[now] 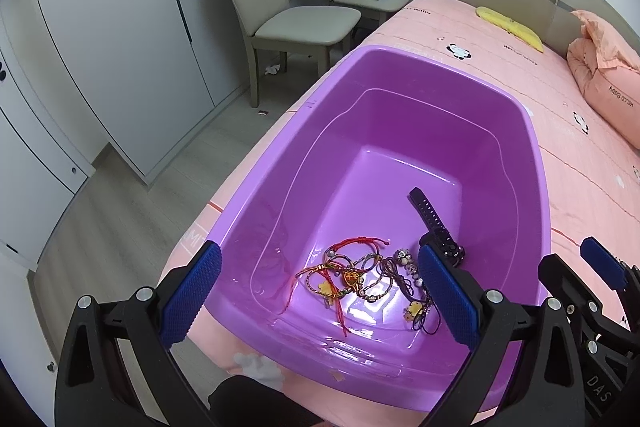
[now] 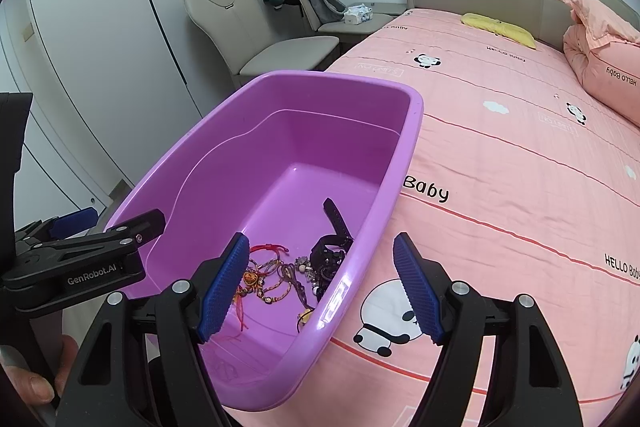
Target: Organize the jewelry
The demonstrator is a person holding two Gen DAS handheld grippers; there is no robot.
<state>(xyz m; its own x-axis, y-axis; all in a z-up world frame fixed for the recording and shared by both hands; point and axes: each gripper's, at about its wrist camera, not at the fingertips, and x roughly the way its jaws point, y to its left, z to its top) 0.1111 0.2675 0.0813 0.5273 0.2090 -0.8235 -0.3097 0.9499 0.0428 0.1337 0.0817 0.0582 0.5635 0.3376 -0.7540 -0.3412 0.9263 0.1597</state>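
A purple plastic tub (image 1: 536, 163) stands on the pink bed near its edge; it also shows in the right wrist view (image 2: 404, 151). In its near end lies a tangle of bracelets and beaded strings (image 1: 360, 277) (image 2: 272, 275), with a black watch (image 1: 434, 223) (image 2: 332, 239) beside them. My left gripper (image 1: 320, 291) is open and empty above the tub's near end. My right gripper (image 2: 320, 291) is open and empty, straddling the tub's right rim; the left gripper's body (image 2: 80, 263) shows at its left.
The pink bed sheet (image 2: 520, 187) stretches right, with a folded pink quilt (image 1: 608, 83) and yellow pillow (image 1: 508, 23) near the headboard. Two beige chairs (image 1: 280, 15), one draped with jackets, stand by white wardrobe doors (image 1: 100, 27). Floor lies left of the bed.
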